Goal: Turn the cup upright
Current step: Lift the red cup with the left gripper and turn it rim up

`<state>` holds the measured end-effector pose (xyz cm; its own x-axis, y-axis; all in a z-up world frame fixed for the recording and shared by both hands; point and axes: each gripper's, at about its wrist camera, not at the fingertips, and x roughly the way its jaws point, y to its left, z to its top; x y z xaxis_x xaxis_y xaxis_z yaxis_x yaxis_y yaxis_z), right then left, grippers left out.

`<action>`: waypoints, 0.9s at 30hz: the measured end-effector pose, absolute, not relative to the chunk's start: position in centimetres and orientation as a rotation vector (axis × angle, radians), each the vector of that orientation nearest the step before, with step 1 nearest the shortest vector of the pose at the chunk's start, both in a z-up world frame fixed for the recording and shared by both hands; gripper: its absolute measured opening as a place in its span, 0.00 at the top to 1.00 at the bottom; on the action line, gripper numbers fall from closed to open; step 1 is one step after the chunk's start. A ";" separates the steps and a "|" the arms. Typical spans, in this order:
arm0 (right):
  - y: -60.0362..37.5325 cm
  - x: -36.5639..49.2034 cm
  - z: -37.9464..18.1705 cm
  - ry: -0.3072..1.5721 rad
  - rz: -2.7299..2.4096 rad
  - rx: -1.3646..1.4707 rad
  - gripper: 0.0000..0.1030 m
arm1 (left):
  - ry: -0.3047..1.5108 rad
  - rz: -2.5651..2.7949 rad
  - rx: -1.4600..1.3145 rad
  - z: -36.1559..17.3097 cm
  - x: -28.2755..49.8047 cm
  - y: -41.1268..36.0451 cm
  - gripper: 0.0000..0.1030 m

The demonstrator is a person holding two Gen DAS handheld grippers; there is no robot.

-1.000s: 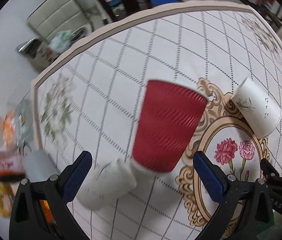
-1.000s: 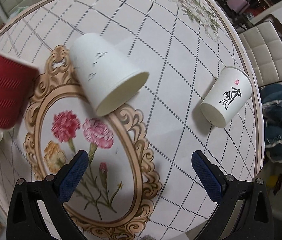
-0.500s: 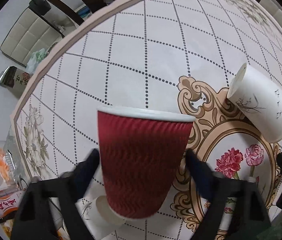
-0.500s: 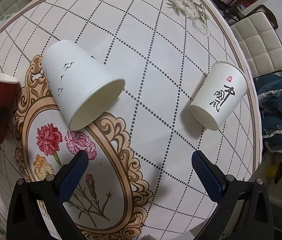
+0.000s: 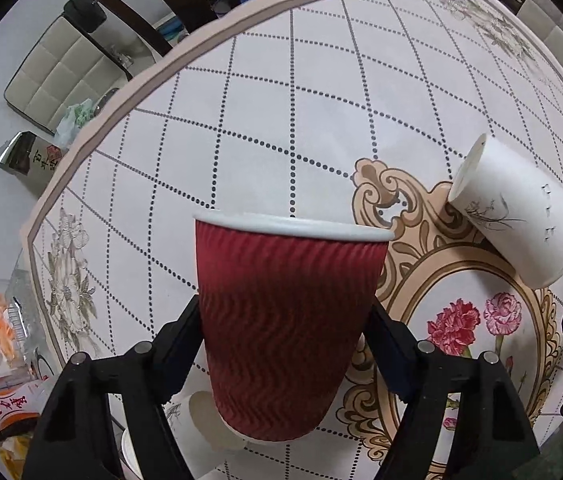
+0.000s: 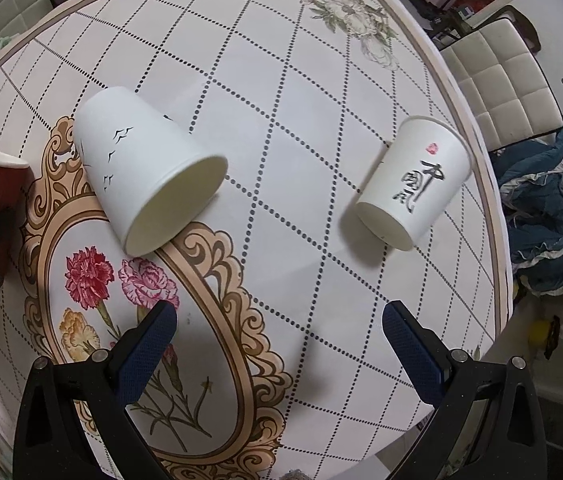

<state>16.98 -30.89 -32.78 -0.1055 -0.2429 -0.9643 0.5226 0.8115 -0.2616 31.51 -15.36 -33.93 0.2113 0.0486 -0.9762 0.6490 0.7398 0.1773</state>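
Left jaws clamped on red cup, right jaws spread, round floral tablecloth, white chair.

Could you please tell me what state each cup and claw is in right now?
Red ribbed paper cup: upright, rim up, gripped.
Left claw: shut on the red cup.
Right claw: open, holding nothing.
White bird-print paper cup: lying on its side.
White paper cup with black calligraphy: tipped over.

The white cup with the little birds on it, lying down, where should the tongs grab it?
Grip the bird cup across its round side wall near the middle, coming down from above with the open right tongs. It lies on its side, mouth toward the camera, so both curved sides are free.
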 end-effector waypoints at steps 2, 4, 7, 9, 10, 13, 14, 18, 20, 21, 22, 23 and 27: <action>-30.9 16.6 -32.3 1.540 -0.657 0.237 0.00 | 1.303 -0.461 0.634 -33.0 31.1 -15.3 0.28; -30.8 15.9 -31.6 1.532 -0.653 0.242 0.00 | 1.295 -0.452 0.606 -31.5 30.4 -14.9 0.28; -30.7 15.1 -30.6 1.522 -0.633 0.241 0.00 | 1.288 -0.429 0.572 -29.4 29.0 -14.3 0.28; -30.5 14.6 -29.6 1.507 -0.605 0.236 0.00 | 1.286 -0.400 0.552 -28.1 28.0 -13.8 0.28; -30.6 14.3 -29.2 1.499 -0.591 0.232 0.00 | 1.290 -0.386 0.540 -27.5 27.4 -13.4 0.28; -30.6 13.5 -28.0 1.485 -0.545 0.225 0.00 | 1.315 -0.347 0.482 -25.8 25.1 -12.3 0.28; -30.5 13.3 -27.5 1.480 -0.529 0.221 0.00 | 1.323 -0.331 0.463 -25.4 24.3 -11.8 0.28; -30.3 11.7 -26.3 1.464 -0.464 0.205 0.00 | 1.379 -0.264 0.350 -24.7 20.8 -9.6 0.28; -30.1 10.9 -26.3 1.466 -0.430 0.188 0.00 | 1.419 -0.233 0.276 -25.3 19.4 -8.6 0.28; -30.1 10.7 -26.5 1.471 -0.418 0.178 0.00 | 1.436 -0.220 0.245 -25.6 18.7 -8.2 0.28; -29.9 10.4 -26.7 1.475 -0.409 0.170 0.00 | 1.461 -0.205 0.202 -26.2 18.0 -7.7 0.28; -29.9 10.0 -27.0 1.483 -0.398 0.162 0.00 | 1.482 -0.190 0.167 -26.8 17.3 -7.5 0.28; -29.9 8.5 -28.5 1.517 -0.366 0.128 0.00 | 1.564 -0.152 0.021 -29.3 15.6 -6.7 0.28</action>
